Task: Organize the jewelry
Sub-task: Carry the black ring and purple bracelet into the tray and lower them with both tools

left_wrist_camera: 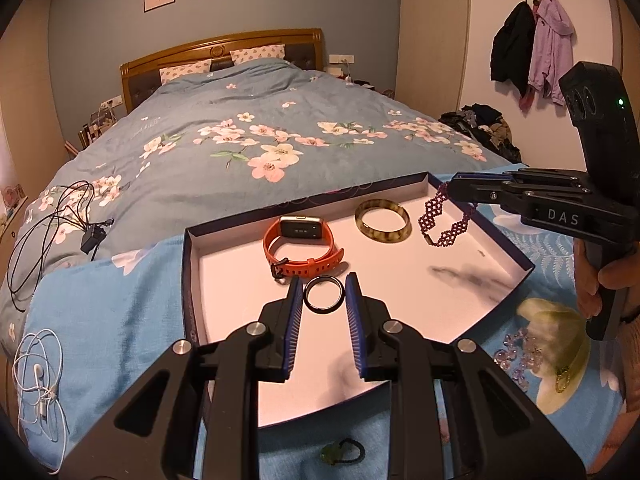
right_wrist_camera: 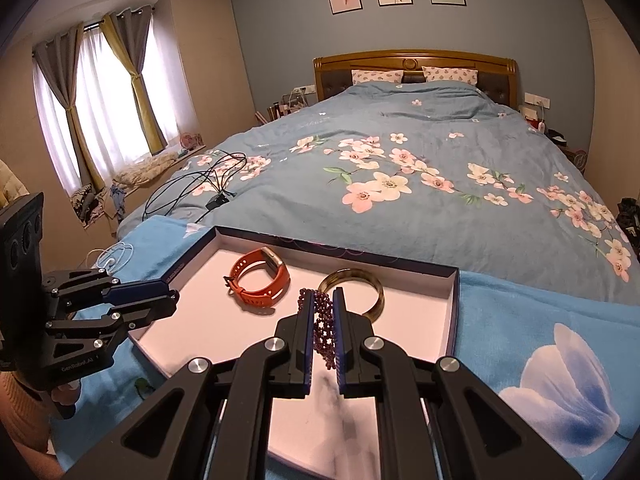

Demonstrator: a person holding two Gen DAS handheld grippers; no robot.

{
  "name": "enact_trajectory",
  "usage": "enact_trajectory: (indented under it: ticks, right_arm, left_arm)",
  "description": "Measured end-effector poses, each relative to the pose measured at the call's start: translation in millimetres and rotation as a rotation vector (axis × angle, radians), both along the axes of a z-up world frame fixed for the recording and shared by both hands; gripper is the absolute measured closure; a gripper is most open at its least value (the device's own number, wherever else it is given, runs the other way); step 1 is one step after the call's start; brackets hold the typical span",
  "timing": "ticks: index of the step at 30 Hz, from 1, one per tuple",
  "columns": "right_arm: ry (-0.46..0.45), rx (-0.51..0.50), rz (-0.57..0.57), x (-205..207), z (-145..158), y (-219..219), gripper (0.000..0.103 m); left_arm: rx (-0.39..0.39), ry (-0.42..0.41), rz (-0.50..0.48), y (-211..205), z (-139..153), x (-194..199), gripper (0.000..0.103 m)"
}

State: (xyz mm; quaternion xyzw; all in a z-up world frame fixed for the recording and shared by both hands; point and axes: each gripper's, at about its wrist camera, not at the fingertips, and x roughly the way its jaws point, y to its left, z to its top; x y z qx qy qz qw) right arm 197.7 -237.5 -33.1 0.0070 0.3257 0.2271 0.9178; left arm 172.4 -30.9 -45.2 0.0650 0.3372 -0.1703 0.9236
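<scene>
The left claw (left_wrist_camera: 323,294) is clamped on a black ring (left_wrist_camera: 323,295) above the near part of the shallow box (left_wrist_camera: 188,256) on the bed (left_wrist_camera: 240,120), with bare floor on both sides. The right claw (right_wrist_camera: 322,314) grips a purple beaded bracelet (right_wrist_camera: 323,328) hanging above the box's right half, just beside the amber bangle (right_wrist_camera: 378,292) near the far wall. The orange watch (left_wrist_camera: 300,240) lies between, clear of all 4 walls.
</scene>
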Motion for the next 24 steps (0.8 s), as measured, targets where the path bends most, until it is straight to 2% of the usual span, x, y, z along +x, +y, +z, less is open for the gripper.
enact_trajectory:
  ticks: [18, 24]
  right_arm:
    - [0.013, -0.055, -0.028, 20, -17, 9, 0.096]
    - [0.022, -0.075, -0.003, 19, -23, 17, 0.095]
  left_arm:
    - [0.028, 0.066, 0.022, -9, -22, 31, 0.081]
    - [0.047, 0.095, 0.022, -14, -34, 41, 0.081]
